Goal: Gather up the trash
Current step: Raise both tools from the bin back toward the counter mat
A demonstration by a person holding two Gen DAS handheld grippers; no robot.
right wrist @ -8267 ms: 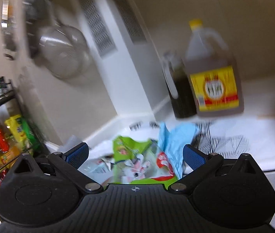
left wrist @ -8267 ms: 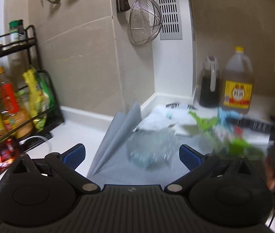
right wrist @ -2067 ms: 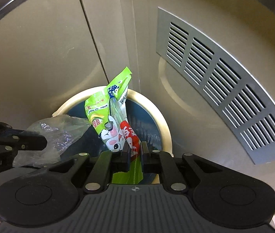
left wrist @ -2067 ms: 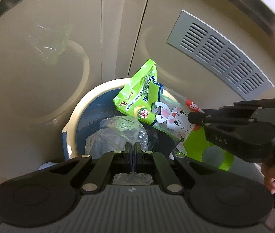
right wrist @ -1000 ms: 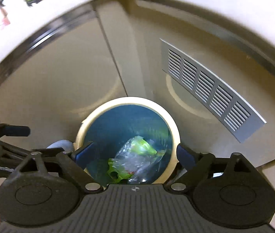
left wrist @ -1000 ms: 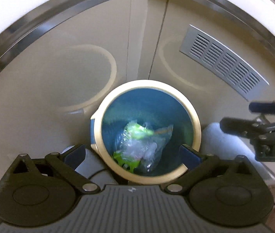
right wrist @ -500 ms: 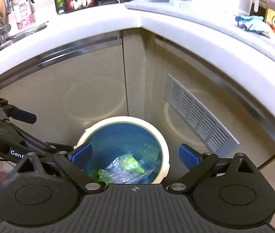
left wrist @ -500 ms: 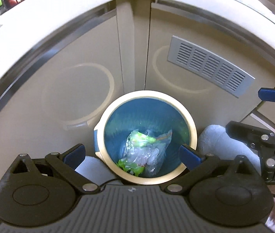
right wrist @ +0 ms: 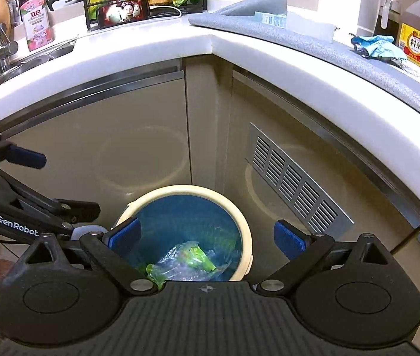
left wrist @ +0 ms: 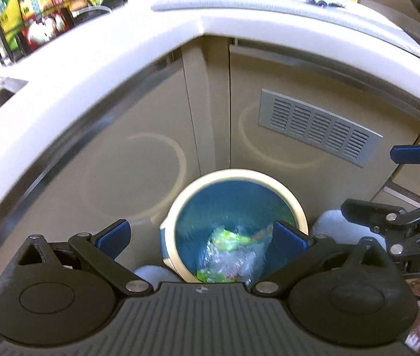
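Both hand-held grippers, left [left wrist: 200,233] and right [right wrist: 207,235], hang wide and empty above the bin [right wrist: 241,225]. The blue wrapper [right wrist: 377,46] lies on the surface [right wrist: 150,48]; best approach it low, pinching a raised fold.

A round trash bin [right wrist: 247,231] with a cream rim and a blue liner stands upright on the floor in the corner where the two cabinet fronts meet, its mouth open. At its bottom lie a crumpled clear plastic bag [right wrist: 177,262] and a bright green snack wrapper [right wrist: 196,255], tangled together, the clear film partly over the green. Far back on the right of the tabletop, a crumpled light-blue wrapper [right wrist: 377,46] lies on the grey mat, just beside a yellow-labelled bottle.
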